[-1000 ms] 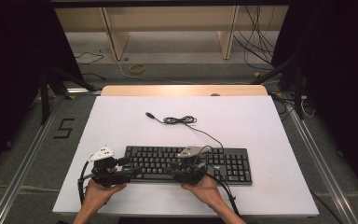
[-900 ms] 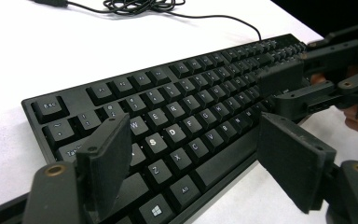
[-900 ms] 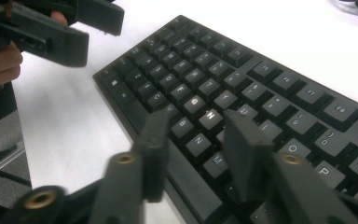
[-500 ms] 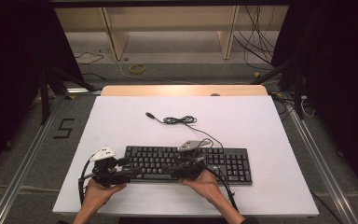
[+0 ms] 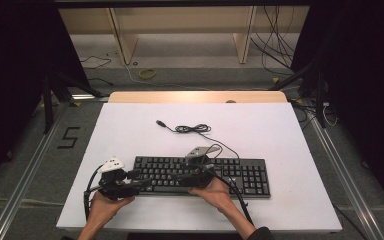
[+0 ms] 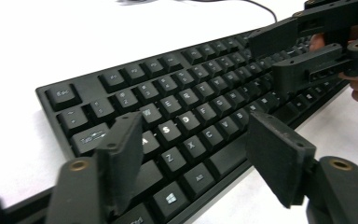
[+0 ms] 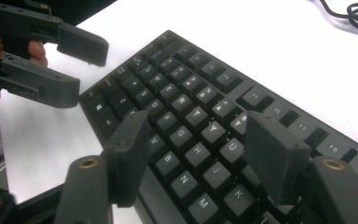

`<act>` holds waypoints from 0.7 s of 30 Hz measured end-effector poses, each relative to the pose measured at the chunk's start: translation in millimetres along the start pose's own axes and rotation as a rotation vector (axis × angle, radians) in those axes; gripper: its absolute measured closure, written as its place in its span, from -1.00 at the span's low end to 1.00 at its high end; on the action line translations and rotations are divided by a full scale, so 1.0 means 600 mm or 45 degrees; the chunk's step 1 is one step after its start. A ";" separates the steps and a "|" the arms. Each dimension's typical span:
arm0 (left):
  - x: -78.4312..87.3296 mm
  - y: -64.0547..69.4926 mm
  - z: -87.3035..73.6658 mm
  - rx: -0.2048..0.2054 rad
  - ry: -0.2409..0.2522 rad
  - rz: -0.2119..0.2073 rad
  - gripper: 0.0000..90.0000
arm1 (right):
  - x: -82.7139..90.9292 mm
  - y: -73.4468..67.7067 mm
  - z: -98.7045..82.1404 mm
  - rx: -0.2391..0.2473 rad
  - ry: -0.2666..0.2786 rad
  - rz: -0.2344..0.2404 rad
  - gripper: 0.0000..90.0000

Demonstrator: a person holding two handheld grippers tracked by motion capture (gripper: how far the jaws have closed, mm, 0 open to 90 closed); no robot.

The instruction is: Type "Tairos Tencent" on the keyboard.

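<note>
Toward the near edge of the white table [image 5: 280, 135] lies a black keyboard [image 5: 240, 175], set lengthwise left to right, its cable [image 5: 192, 129] running to the far side in a small coil and ending in a plug. Over its left end hangs the left gripper [image 5: 139, 179], jaws spread wide with nothing between them; the left gripper view shows the letter keys through the gap. Just right of it, above the middle keys, the right gripper [image 5: 182, 176] also stands with its jaws parted and empty, pointing left toward the other. Both hands [image 5: 105, 206] come in from the near edge. Beyond the table, a floor with loose cables and wooden shelf legs shows.
</note>
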State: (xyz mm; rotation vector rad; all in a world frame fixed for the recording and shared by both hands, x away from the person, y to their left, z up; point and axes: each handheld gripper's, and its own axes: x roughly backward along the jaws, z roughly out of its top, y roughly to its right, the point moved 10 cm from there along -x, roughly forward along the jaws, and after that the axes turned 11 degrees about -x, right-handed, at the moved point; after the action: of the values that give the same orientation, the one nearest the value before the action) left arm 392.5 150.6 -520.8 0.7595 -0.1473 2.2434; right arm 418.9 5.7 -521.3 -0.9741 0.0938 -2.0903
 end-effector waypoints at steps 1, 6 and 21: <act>0.000 -0.002 -0.002 0.005 -0.009 0.008 -0.12 | -0.002 -0.001 0.000 0.001 -0.001 -0.001 -0.01; 0.004 -0.007 -0.005 0.000 -0.033 0.037 0.10 | -0.011 -0.004 0.003 0.016 -0.010 -0.009 0.18; 0.002 -0.024 -0.025 0.007 -0.143 0.099 0.85 | -0.034 -0.010 0.014 0.045 -0.024 -0.016 0.77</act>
State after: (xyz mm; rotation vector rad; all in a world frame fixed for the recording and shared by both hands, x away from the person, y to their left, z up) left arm 394.6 166.7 -534.2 0.8972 -0.2282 2.2753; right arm 428.3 25.7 -525.6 -0.9753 0.0406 -2.0869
